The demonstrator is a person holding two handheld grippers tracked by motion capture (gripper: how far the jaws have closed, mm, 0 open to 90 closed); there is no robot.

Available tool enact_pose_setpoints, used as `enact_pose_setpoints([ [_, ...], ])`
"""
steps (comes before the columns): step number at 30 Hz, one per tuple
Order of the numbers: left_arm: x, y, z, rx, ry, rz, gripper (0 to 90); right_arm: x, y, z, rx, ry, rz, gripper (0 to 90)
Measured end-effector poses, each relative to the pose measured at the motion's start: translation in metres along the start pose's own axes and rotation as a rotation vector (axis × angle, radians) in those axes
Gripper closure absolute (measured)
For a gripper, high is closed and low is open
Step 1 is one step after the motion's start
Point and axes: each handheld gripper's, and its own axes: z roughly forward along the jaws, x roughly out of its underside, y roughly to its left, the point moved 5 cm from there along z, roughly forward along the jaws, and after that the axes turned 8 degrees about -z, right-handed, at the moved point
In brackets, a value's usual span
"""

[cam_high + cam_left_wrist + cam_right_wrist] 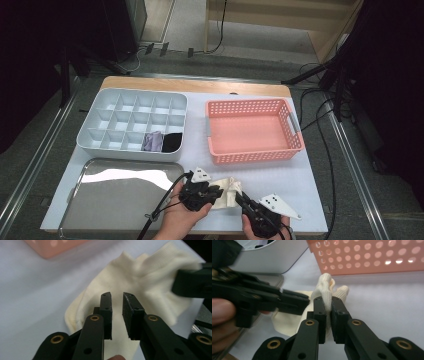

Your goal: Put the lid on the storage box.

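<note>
A cream sock (pixel 227 192) lies crumpled on the white table top near the front edge, between my two grippers. My right gripper (pixel 239 197) comes in from the lower right. In the right gripper view a raised fold of the sock (pixel 325 287) is pinched between the pads of my right gripper (pixel 328 301). My left gripper (pixel 218 192) reaches in from the left. Its jaws (pixel 117 296) stand a little apart just over the sock (pixel 150 277), with nothing pressed between the pads.
A white divided organiser (pixel 125 152) at the back left holds a purple item (pixel 152 141) and a black one (pixel 172 142) in its front compartments. A pink perforated basket (pixel 255 156) stands at the back right. A shiny metal tray (pixel 110 205) lies front left.
</note>
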Motion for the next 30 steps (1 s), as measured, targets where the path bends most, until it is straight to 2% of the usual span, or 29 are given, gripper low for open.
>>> enact_pose_setpoints([
  [3, -0.003, 0.006, -0.019, -0.001, -0.039, -0.002, 74.7, 0.0, 0.004, 0.003, 0.001, 0.007, -0.011, 84.8],
  [7, 0.001, 0.021, -0.034, 0.01, -0.056, -0.046, 73.1, -0.001, 0.01, 0.009, -0.004, 0.009, -0.019, 84.7],
  [11, 0.012, 0.034, -0.033, 0.025, -0.041, -0.086, 74.5, -0.002, 0.024, 0.017, -0.017, 0.019, -0.05, 84.3],
  [14, 0.016, 0.035, -0.029, 0.024, -0.014, -0.079, 76.3, 0.001, 0.033, 0.026, -0.026, 0.035, -0.071, 84.0],
  [17, 0.018, 0.036, -0.026, 0.015, -0.012, -0.078, 77.4, 0.004, 0.04, 0.035, -0.031, 0.053, -0.103, 83.1],
  [20, 0.019, 0.037, -0.024, 0.008, -0.006, -0.079, 78.5, 0.007, 0.046, 0.039, -0.079, 0.063, -0.107, 76.7],
  [23, 0.02, 0.039, -0.024, 0.004, -0.003, -0.08, 78.6, 0.005, 0.05, 0.033, -0.144, 0.034, -0.104, 68.2],
  [25, 0.019, 0.041, -0.026, 0.002, -0.015, -0.085, 78.4, 0.001, 0.049, 0.025, -0.165, 0.004, -0.092, 63.7],
  [27, 0.018, 0.043, -0.029, 0.002, -0.023, -0.088, 78.1, -0.002, 0.045, 0.018, -0.166, -0.016, -0.079, 63.0],
  [30, 0.016, 0.047, -0.035, 0.007, -0.042, -0.102, 77.8, -0.003, 0.034, 0.008, -0.135, -0.034, -0.061, 65.2],
])
